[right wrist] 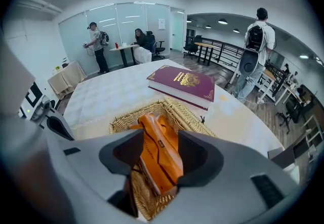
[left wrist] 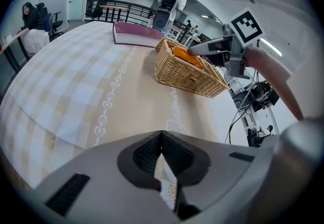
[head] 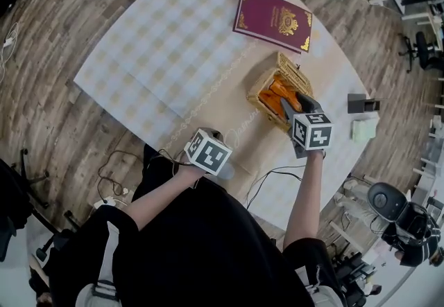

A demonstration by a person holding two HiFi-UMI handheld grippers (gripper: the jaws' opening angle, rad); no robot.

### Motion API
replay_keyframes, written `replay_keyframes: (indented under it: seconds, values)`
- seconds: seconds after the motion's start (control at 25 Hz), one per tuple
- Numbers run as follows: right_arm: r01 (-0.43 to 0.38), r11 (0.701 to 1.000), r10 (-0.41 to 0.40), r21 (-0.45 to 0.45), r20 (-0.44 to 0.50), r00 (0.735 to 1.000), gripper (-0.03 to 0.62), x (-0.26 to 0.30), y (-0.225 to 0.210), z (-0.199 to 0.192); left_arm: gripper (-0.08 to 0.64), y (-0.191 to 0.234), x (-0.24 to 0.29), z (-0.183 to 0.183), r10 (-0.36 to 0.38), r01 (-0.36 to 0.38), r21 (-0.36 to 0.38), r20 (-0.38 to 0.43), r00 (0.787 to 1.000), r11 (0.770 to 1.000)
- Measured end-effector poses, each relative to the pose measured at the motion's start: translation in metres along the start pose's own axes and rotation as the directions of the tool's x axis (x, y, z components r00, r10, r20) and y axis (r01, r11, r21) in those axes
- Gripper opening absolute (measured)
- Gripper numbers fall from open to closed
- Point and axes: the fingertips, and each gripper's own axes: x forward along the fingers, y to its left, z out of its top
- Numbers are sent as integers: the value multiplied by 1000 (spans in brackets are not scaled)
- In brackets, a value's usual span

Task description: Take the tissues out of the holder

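Closest to the lens, left gripper (left wrist: pixel 161 134): jaws together, pinching a white tissue scrap (left wrist: pixel 168 187) above the counter (left wrist: pixel 76 91), well apart from the basket. Centre-right, right gripper (right wrist: pixel 160 137): jaws spread, apparently not pressing, astride the orange holder (right wrist: pixel 152 123), which stands tilted in the wicker basket (right wrist: pixel 188 113). Its long axis runs along the gap, so this hand is nearer. The holder's lower end is hidden; remaining tissues cannot be made out.
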Motion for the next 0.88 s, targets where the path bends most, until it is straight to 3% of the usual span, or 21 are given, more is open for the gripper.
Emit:
replay_keyframes:
  seconds: [0.44, 0.6, 0.88]
  values:
    - [-21, 1000, 20, -19, -59, 998, 199, 22, 4, -6, 0, 12, 2, -9, 16, -17, -39, -10, 1000, 999]
    - [7, 999, -11, -40, -79, 997, 96, 24, 0, -9, 0, 12, 2, -9, 13, -13, -39, -13, 1000, 999]
    - [-8, 999, 5, -31, -82, 997, 33, 18, 2, -10, 0, 12, 4, -10, 8, -8, -27, -27, 1000, 1000]
